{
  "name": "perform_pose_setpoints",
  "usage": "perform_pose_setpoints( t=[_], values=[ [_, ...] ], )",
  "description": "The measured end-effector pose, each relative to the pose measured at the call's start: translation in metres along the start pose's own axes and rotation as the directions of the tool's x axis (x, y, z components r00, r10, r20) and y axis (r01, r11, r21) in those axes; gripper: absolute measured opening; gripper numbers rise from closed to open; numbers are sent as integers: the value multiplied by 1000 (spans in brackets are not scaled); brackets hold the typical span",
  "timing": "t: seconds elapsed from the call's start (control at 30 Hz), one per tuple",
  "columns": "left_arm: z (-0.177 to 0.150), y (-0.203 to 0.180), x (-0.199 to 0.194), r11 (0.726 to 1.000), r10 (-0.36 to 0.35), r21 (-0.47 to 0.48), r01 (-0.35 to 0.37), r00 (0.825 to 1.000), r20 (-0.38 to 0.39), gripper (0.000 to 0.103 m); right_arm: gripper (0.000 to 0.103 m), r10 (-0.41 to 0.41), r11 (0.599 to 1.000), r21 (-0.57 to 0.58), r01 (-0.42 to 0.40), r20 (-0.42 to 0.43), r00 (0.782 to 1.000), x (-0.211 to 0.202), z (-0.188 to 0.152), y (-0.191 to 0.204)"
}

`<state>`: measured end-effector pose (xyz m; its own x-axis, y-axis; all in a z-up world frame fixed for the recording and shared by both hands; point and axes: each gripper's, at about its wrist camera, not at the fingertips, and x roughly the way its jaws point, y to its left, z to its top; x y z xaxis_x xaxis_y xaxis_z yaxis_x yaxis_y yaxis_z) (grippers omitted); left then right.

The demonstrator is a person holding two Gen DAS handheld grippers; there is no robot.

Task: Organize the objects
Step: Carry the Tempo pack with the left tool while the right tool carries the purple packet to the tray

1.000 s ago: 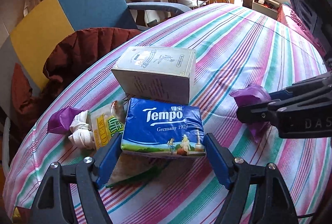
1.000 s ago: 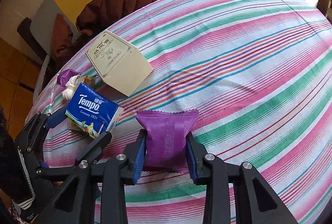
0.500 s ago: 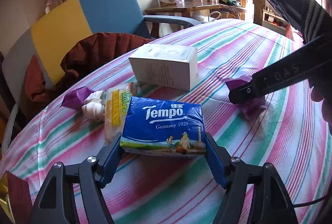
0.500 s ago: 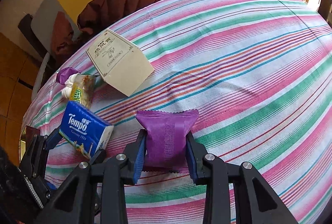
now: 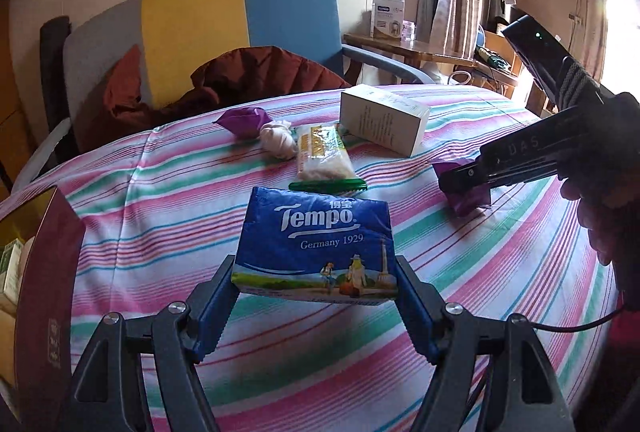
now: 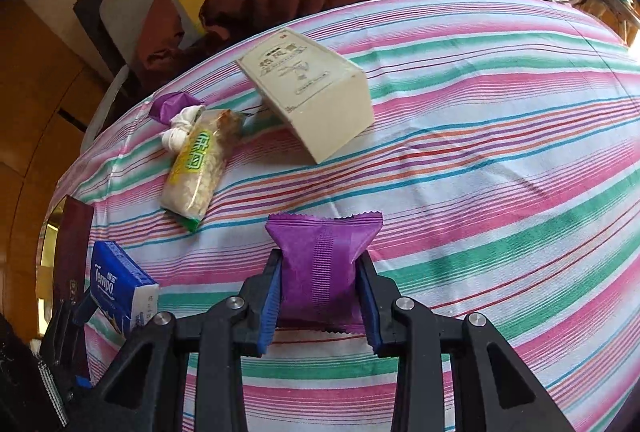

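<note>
From the left wrist view, the left gripper is closed on the blue Tempo tissue pack, its blue pads pressing the pack's two short ends, and the pack looks lifted clear of the striped desk. The step in hand appears to be the carry. A dark red box with a gold inside sits at the desk's left edge and seems the likely place for it — the next move would call for swinging left and lowering the pack in. The gripper points level across the desk toward the snack packet, the white knotted bundle and the cream carton. At the right, the right gripper reaches in low, closed on a purple sachet.

From the right wrist view, the right gripper pinches the purple sachet by its sides, tilted down over the desk; whether the sachet touches the cloth I cannot tell. The Tempo tissue pack hangs at the far left beside the dark red box — the sachet probably follows it, which calls for waiting until the left gripper clears.
</note>
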<state>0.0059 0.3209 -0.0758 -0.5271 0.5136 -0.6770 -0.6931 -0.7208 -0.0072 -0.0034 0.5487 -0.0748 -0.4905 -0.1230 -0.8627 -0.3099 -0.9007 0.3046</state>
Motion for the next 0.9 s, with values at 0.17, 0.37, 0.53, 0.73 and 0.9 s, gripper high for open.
perform_pose_setpoints(
  t=[0.17, 0.37, 0.53, 0.73, 0.9],
  values=[
    [-13, 11, -26, 999, 19, -31, -18, 1000, 18, 75, 35, 38, 998, -58, -37, 7, 999, 5, -1, 14],
    [-34, 26, -54, 997, -7, -72, 7, 1000, 0, 75, 35, 43, 997, -66, -44, -10, 999, 11, -8, 18],
    [-48, 45, -84, 993, -3, -115, 5, 1000, 17, 75, 35, 33, 996, -80, -34, -14, 999, 10, -12, 19],
    [-49, 80, -120, 974, 23, -228, -7, 998, 66, 75, 35, 17, 992, -122, -18, -8, 1000, 11, -14, 27],
    [-50, 114, -146, 952, 85, -300, -53, 992, 93, 75, 35, 21, 986, -166, -21, -2, 1000, 12, -17, 36]
  ],
)
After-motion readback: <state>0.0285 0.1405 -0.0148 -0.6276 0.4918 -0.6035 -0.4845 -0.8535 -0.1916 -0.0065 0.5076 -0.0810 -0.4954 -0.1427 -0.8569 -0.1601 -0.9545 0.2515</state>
